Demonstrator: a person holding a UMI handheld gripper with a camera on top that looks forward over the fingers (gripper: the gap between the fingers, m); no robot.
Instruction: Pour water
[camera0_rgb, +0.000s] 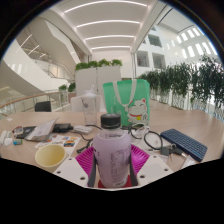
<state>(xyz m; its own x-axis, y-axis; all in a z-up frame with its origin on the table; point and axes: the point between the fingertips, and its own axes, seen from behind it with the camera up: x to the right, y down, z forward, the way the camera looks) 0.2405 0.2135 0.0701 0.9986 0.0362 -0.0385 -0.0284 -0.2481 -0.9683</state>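
Note:
A clear plastic water bottle (111, 152) with a dark cap stands upright between my fingers, and my gripper (111, 160) is shut on it, both magenta pads (88, 160) pressing its sides. The bottle hides the table straight ahead of the fingers. A pale yellow bowl (49, 155) sits on the wooden table (185, 128) to the left of the left finger. Beyond the bottle stand clear cups or jars (90, 106) and a green bag (127, 98).
A dark keyboard (184, 143) lies to the right of the fingers, with a black cable (152, 139) beside it. Papers and small items (40, 130) clutter the table's left part. Behind the table are planters with greenery (185, 85) in a large atrium.

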